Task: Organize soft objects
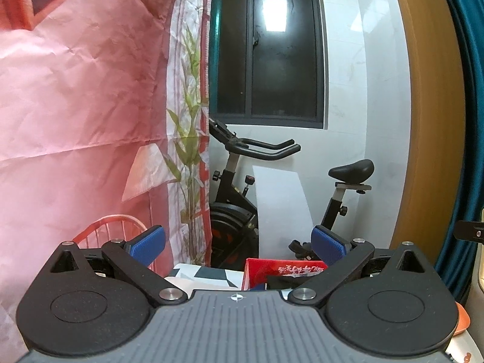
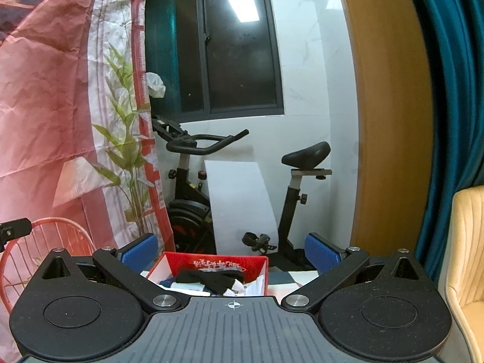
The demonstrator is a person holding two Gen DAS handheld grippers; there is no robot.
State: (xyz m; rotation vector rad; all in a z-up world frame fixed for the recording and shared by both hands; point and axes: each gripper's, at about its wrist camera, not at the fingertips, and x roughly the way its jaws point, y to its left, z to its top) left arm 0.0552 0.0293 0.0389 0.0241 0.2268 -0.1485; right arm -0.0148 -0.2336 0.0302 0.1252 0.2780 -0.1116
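Note:
A red box (image 2: 211,264) with white lettering sits low in the right wrist view, holding several soft items: a black piece (image 2: 208,278) on top of white and dark ones. My right gripper (image 2: 231,251) is open above and in front of that box, nothing between its blue pads (image 2: 322,255). In the left wrist view the same red box (image 1: 272,272) shows partly behind my gripper body, beside a white and grey patterned surface (image 1: 205,276). My left gripper (image 1: 239,243) is open and empty.
A pink printed cloth (image 1: 75,106) with a bamboo pattern hangs at left. A red wire chair (image 2: 45,242) stands below it. An exercise bike (image 2: 211,187) and a white board (image 2: 242,205) stand against the wall. A cream chair (image 2: 466,257) and a teal curtain (image 2: 447,90) are at right.

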